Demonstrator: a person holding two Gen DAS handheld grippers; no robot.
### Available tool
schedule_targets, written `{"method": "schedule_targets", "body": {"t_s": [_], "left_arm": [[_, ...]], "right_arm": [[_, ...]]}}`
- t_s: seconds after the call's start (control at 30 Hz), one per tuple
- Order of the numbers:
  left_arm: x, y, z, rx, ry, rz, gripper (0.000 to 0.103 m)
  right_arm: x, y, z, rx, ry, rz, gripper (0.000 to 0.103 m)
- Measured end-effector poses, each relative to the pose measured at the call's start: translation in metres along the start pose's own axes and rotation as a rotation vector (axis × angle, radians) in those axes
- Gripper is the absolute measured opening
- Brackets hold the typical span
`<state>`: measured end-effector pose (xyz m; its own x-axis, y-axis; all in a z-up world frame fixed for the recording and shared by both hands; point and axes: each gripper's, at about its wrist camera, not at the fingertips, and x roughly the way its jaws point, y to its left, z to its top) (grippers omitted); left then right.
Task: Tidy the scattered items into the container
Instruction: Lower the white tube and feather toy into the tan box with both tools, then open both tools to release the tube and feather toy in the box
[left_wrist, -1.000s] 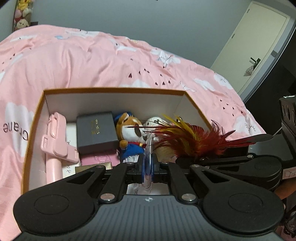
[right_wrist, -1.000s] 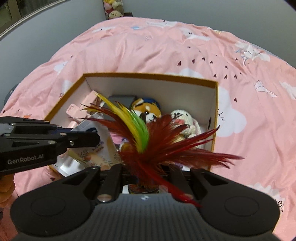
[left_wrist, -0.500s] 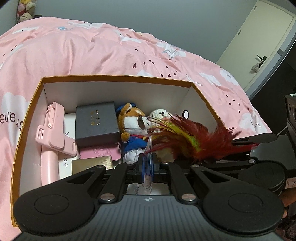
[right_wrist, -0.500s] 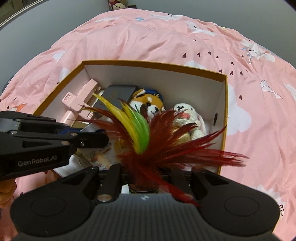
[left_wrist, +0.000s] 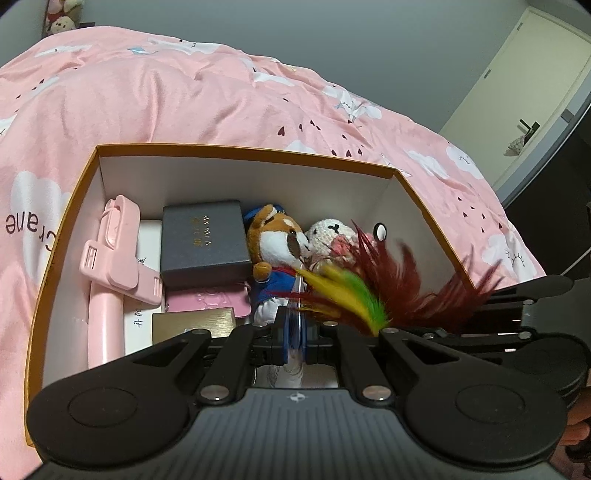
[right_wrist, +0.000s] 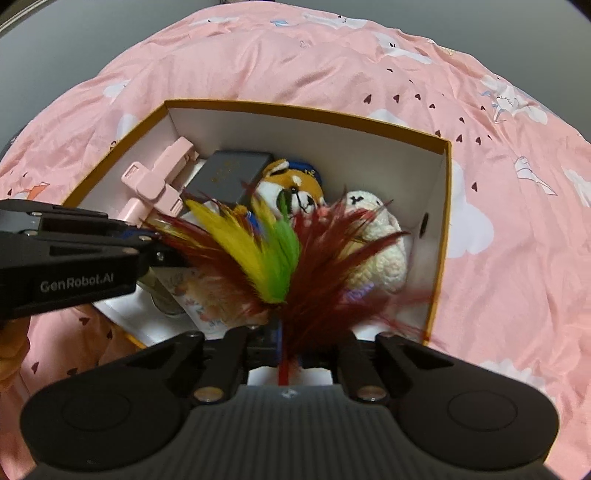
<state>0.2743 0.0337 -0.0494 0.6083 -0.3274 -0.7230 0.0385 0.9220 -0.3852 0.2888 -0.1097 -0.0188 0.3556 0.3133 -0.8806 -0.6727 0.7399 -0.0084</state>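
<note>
Orange-rimmed box (left_wrist: 240, 152), white inside, is set on a pink duvet (left_wrist: 166, 96); bare floor shows only at its right end. Contents, left to right: one pink holder (left_wrist: 114, 254), one grey case (left_wrist: 205, 242), two plush toys (left_wrist: 275, 240). Left gripper (left_wrist: 293, 332) is clamped on a thin clear item. Right gripper (right_wrist: 286, 350) is clenched on the feather toy (right_wrist: 291, 258), red with yellow and green plumes, held over the box's near right.

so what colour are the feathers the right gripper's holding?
Mostly dark red feathers, with a yellow and green tuft; clearest in the right wrist view.
</note>
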Motion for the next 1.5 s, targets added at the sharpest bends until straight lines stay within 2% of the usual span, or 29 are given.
{"method": "schedule_targets", "body": {"t_s": [0.27, 0.43, 0.6, 0.73, 0.97, 1.07, 1.13, 1.27, 1.5], "left_arm": [[0.001, 0.000, 0.000, -0.026, -0.006, -0.001, 0.007], [0.001, 0.001, 0.000, -0.041, 0.000, 0.009, 0.007], [-0.001, -0.003, -0.001, -0.034, -0.027, 0.034, 0.007], [-0.002, -0.009, -0.004, 0.002, -0.041, 0.046, 0.007], [-0.001, -0.009, -0.005, -0.038, 0.002, 0.011, 0.011], [-0.003, -0.009, -0.006, -0.045, 0.006, 0.017, 0.023], [-0.004, -0.009, -0.007, -0.042, 0.007, 0.028, 0.027], [-0.009, -0.012, -0.009, -0.020, -0.006, 0.059, 0.050], [-0.034, -0.024, -0.011, 0.047, -0.070, 0.103, 0.064]], "right_arm": [[-0.011, 0.001, -0.002, -0.045, 0.020, -0.010, 0.006], [-0.018, -0.002, -0.002, -0.026, 0.008, -0.038, 0.021], [-0.033, -0.010, -0.011, 0.023, -0.046, -0.035, 0.028], [-0.040, -0.011, -0.018, 0.036, -0.065, -0.038, 0.028], [-0.042, -0.009, -0.021, 0.040, -0.076, -0.033, 0.029], [-0.043, -0.009, -0.023, 0.044, -0.079, -0.028, 0.030], [-0.043, -0.009, -0.024, 0.047, -0.082, -0.030, 0.030], [-0.044, -0.009, -0.026, 0.058, -0.086, -0.031, 0.030], [-0.053, -0.006, -0.029, 0.066, -0.117, -0.038, 0.036]]}}
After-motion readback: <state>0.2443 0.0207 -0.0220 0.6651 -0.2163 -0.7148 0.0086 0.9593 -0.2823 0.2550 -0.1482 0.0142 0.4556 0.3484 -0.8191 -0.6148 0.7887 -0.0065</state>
